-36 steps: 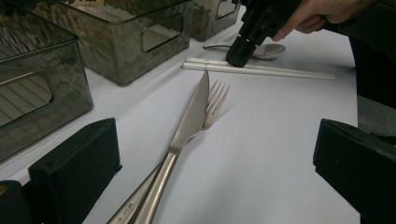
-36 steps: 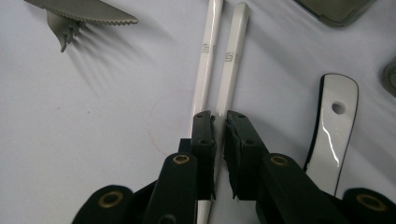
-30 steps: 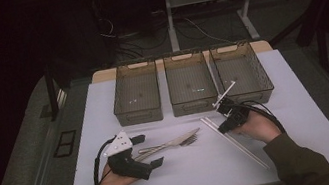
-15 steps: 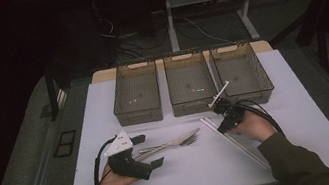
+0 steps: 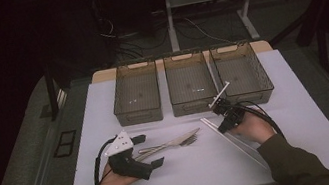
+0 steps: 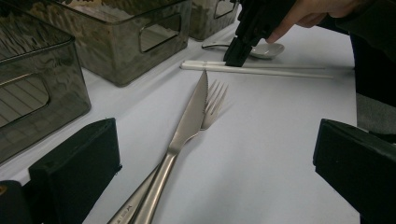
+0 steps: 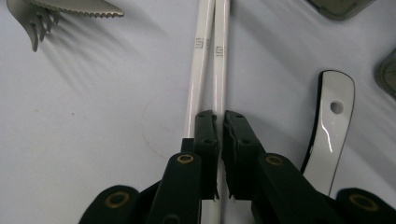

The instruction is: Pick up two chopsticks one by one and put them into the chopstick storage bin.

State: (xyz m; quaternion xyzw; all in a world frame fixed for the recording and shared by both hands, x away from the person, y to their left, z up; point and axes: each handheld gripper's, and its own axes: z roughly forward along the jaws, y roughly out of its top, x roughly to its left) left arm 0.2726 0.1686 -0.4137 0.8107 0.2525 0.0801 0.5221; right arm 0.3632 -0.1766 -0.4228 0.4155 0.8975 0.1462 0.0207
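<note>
Two white chopsticks [image 7: 205, 51] lie side by side on the white table. My right gripper [image 7: 219, 116] points down on them, and its jaws have just been closing, now shut on the right-hand chopstick [image 7: 219, 65]. From the high view the right gripper [image 5: 221, 124] stands at the chopsticks' [image 5: 237, 143] far end. A steel knife [image 6: 189, 116] and fork [image 6: 212, 100] lie together between the wide jaws of my left gripper [image 6: 215, 158], which is open and touches neither. A white ceramic spoon [image 7: 329, 126] rests just right of the chopsticks.
Three smoky transparent bins stand in a row at the back: left [image 5: 138, 116], middle [image 5: 193, 107] and right [image 5: 250, 96]. The table's front edge runs close to both forearms. A dark floor with cables lies beyond the table.
</note>
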